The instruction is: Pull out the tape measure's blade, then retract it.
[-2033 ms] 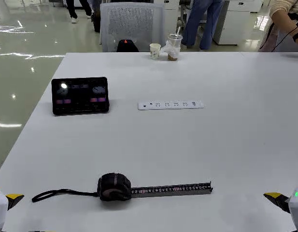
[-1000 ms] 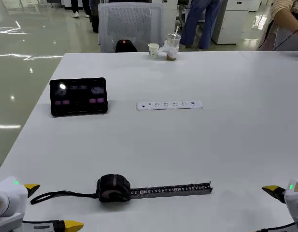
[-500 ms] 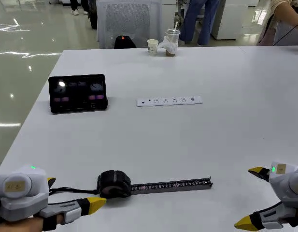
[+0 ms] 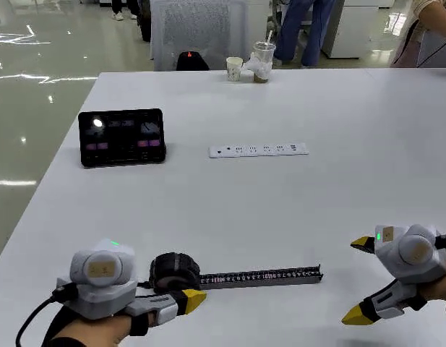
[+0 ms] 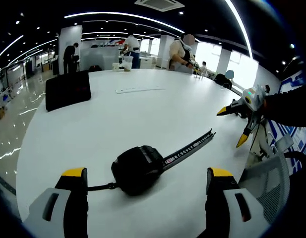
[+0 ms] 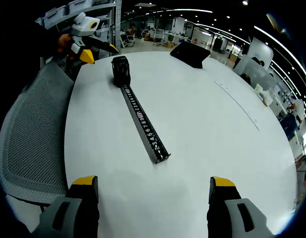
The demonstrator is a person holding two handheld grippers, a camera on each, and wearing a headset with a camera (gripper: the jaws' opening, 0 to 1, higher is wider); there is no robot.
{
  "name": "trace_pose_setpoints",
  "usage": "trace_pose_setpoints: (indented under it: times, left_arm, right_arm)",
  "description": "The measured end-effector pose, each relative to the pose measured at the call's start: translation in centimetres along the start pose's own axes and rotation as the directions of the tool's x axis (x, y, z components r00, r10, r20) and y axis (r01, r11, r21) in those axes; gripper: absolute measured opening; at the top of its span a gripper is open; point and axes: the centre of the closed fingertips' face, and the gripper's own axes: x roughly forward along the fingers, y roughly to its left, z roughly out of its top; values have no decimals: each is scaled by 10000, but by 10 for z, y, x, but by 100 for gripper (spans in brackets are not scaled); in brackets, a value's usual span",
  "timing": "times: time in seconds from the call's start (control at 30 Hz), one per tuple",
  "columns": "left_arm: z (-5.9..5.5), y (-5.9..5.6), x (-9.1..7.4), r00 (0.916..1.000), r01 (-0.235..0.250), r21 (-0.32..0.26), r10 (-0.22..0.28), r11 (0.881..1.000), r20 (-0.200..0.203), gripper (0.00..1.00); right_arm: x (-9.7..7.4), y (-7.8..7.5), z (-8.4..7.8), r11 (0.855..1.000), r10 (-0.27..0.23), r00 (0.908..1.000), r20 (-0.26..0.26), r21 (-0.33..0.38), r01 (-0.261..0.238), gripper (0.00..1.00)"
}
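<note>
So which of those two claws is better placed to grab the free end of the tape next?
The right gripper, probably. Its open jaws face the blade's tip, which lies just ahead of them. The left gripper is at the other end, open by the case.

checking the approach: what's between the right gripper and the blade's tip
Only bare table between right gripper and blade's tip, per the right gripper view.

In the head view, tape measure case and strap partly behind the left gripper.
</note>
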Motion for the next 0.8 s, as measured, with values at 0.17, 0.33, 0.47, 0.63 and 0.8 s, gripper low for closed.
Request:
trace_pose_setpoints:
  times: [0.17,0.33,0.47,0.63,0.8]
  left_arm:
    - [7,-4,10,9985,-501,123,498,9987,227,99]
    - [10,-7,17,9943,-979,209,969,9950,448,99]
    - [14,-9,22,9919,-1126,163,1113,9935,619,99]
    - [21,0,25,9828,-1624,28,1615,9867,899,99]
    - [15,8,31,9737,-1953,-656,2015,9785,1059,99]
  right_arm:
    - [9,-5,4,9989,337,9991,-250,-319,-345,88]
    - [17,-10,10,9959,623,9971,-431,-631,-649,84]
    - [22,-12,13,9920,798,9950,-603,-934,-853,81]
    - [29,-14,17,9856,1008,9919,-778,-1281,-1102,74]
    - [36,-12,21,9734,1208,9881,-956,-1838,-1367,64]
